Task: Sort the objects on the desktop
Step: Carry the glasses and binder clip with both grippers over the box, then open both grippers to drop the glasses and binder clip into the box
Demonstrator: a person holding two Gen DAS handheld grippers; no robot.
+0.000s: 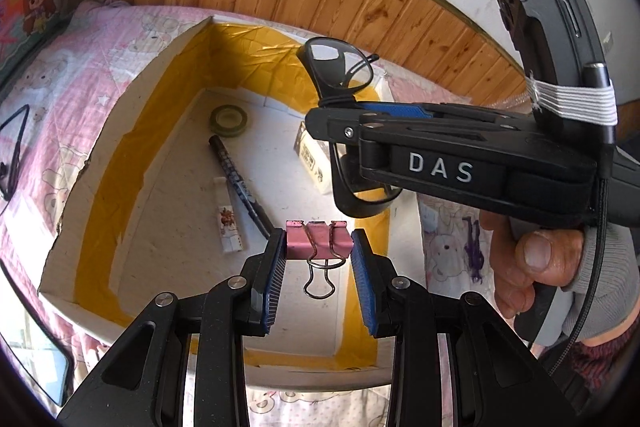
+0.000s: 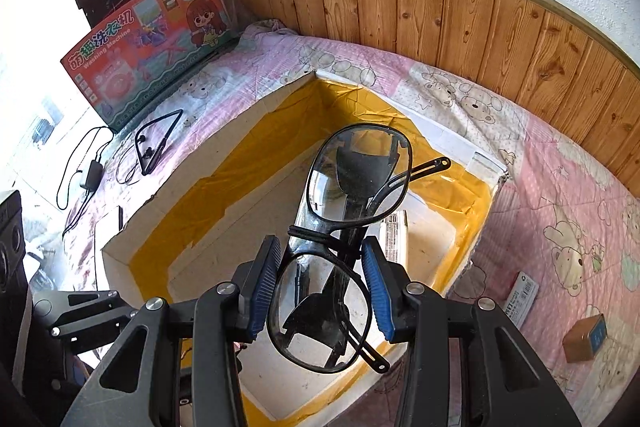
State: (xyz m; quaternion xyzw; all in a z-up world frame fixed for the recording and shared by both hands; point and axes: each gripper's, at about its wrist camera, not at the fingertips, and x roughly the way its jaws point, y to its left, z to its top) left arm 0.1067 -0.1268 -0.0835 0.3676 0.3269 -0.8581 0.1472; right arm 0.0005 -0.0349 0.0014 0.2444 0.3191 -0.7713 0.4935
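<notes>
Left gripper (image 1: 319,259) fingers clamp a pink binder clip (image 1: 319,240); right gripper (image 2: 325,289) grips glasses (image 2: 340,223), both over the box (image 1: 116,131). Tape, pen, carton already inside. Earphones at 9 o'clock and small boxes at 4 o'clock left on the bed.

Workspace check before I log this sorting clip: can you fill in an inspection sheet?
Surface: bed quilt, pink bear print.
Job's things: white box taped yellow, holding tape roll, pen, small carton.
Clutter: toy boxes; small brown box; label card.
Tools: left tool clamps pink binder clip; right tool clamps black glasses, both above the box.
Cables: neckband earphones, charger lead on quilt.
Surroundings: wood panelling, white wall.
</notes>
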